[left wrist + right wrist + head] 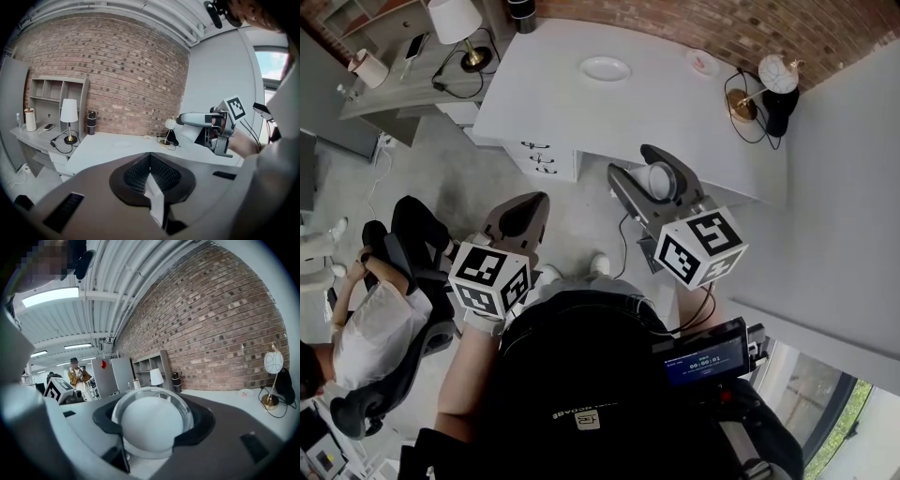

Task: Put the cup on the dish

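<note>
Right tongs: The right gripper has its jaws shut round the cup. The cup fills the space between them.
Left tongs: The left gripper is closed tight, jaw against jaw, with nothing in it. It hangs low over the floor.
Where the cup is: Up in the air, in front of the white desk and not over it yet. It is well apart from the dish.
Where the dish is: Flat on the desk, near the far edge by the brick wall.
What is in them: The dish is bare. I can't see anything in the cup, but it is hard to be sure. A small dish further right has something pink on it.
How to do it well: I think the cup has to go forward and a bit left. Bring it right over the middle of the big dish, stand it up straight and go down slowly. Open the jaws only when its bottom sits flat.
Watch out: Pick the bare dish, not the small one.
</note>
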Demonstrator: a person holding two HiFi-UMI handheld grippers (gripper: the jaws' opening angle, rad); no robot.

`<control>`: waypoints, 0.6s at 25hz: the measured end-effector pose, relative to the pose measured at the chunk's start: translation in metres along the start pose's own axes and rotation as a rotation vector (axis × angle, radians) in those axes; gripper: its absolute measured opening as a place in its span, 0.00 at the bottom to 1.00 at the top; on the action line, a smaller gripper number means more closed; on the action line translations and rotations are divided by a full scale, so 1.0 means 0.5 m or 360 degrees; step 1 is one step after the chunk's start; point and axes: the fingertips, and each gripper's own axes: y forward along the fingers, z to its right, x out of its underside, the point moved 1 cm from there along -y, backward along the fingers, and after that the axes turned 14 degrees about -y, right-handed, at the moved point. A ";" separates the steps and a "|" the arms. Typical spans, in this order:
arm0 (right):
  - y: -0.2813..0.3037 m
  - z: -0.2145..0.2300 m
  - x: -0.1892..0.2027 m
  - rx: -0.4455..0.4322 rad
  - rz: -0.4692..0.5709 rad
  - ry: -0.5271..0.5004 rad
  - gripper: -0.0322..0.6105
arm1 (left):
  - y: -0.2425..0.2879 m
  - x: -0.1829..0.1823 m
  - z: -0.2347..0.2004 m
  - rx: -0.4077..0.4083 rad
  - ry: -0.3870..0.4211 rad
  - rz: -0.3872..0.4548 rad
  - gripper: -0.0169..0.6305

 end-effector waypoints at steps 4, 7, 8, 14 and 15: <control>0.001 0.016 0.005 0.0000 0.0007 0.0004 0.46 | 0.014 -0.002 0.003 -0.0011 0.0001 -0.0002 0.03; 0.000 0.030 0.007 -0.0006 0.0014 0.0026 0.46 | 0.028 -0.006 0.006 -0.0020 0.0008 -0.0011 0.03; -0.001 0.037 0.008 -0.0007 0.0015 0.0030 0.46 | 0.034 -0.008 0.008 -0.0022 0.0012 -0.0012 0.03; -0.012 0.085 0.029 -0.0006 0.0028 0.0051 0.46 | 0.071 -0.003 0.031 -0.0043 0.0032 -0.0021 0.03; -0.014 0.093 0.030 -0.0009 0.0035 0.0060 0.46 | 0.076 -0.003 0.035 -0.0051 0.0035 -0.0022 0.03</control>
